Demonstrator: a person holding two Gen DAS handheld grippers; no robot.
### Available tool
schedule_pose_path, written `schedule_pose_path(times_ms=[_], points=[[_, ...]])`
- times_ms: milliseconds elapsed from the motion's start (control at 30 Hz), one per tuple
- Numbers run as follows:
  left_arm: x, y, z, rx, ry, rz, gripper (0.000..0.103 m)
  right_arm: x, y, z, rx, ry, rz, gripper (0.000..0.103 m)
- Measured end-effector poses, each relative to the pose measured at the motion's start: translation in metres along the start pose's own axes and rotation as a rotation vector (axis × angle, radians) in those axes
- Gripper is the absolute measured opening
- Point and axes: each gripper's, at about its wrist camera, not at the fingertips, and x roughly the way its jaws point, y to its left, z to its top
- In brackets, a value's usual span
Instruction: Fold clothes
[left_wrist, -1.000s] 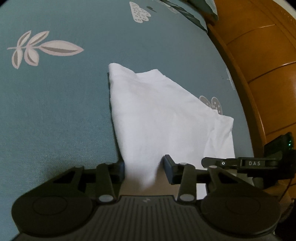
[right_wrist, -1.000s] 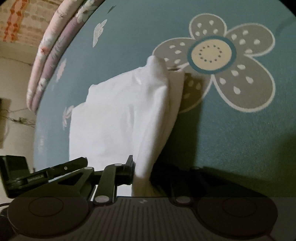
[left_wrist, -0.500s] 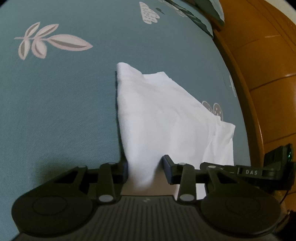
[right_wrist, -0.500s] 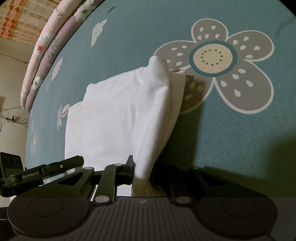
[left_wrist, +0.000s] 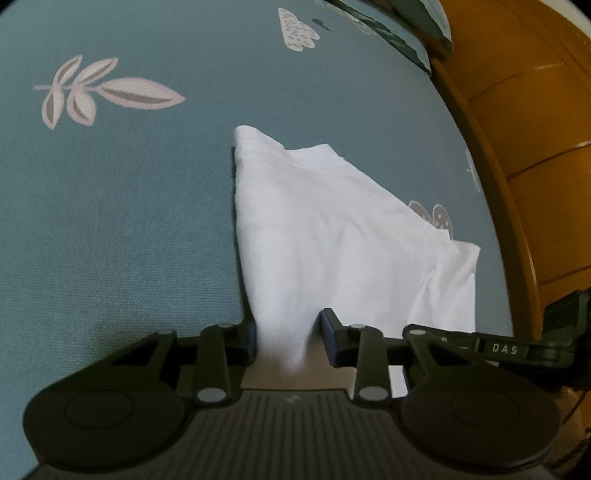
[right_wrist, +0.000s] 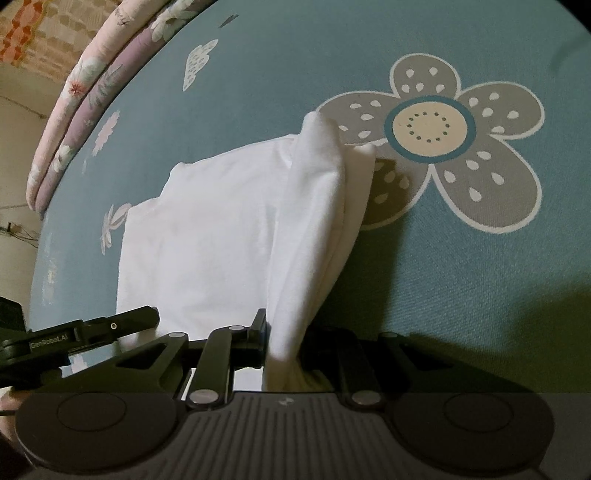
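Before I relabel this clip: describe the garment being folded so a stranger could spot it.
On the teal bedspread, left of its big grey flower print, lies a white t-shirt. It is the only plain white cloth, its near edge lifted.

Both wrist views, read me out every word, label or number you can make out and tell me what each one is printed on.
"DAS": white letters on the black right gripper, seen at the right edge of the left wrist view.
"GenRobot.AI": small white print on the black left gripper, seen at the left edge of the right wrist view; slightly blurred.
No text shows on the white folded garment or the teal flower-print bedsheet.
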Motion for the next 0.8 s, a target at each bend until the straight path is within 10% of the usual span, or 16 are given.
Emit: schedule_pose_path(times_ms=[267, 800], points=[[-0.005, -0.021, -0.002, 0.124, -0.011, 0.074, 0.029, -0.003, 0.012, -0.002, -0.073, -0.025, -0.052, 0.019], [-0.036, -0.035, -0.015, 0.136, -0.024, -0.018, 0.013, -0.049, 0.02, 0.005, -0.193, -0.064, -0.086, 0.016]])
